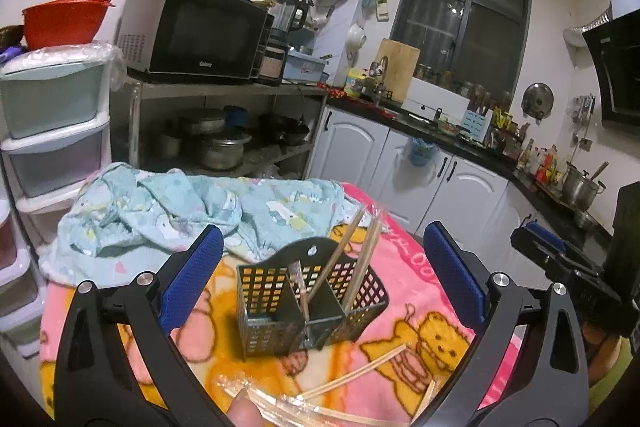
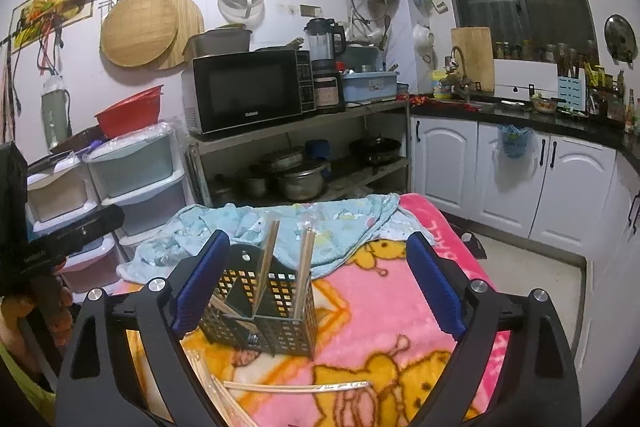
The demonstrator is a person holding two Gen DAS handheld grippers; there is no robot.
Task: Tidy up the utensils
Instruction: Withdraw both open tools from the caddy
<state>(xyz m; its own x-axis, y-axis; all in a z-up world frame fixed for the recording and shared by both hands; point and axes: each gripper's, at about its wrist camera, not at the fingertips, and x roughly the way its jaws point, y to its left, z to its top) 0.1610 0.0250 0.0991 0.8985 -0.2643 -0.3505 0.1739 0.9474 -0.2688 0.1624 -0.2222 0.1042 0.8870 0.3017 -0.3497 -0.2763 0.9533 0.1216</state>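
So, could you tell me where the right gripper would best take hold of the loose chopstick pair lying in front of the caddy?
Grip the chopstick pair near its middle, coming down from above with the fingers straddling its width. It lies flat and crosswise on the blanket, in front of the caddy, so a side approach would probably only push it. The right gripper is open.

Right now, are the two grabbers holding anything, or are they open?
Left gripper: jaws open, holding nothing; the utensil holder stands between them, untouched.
Right gripper: jaws open, holding nothing.
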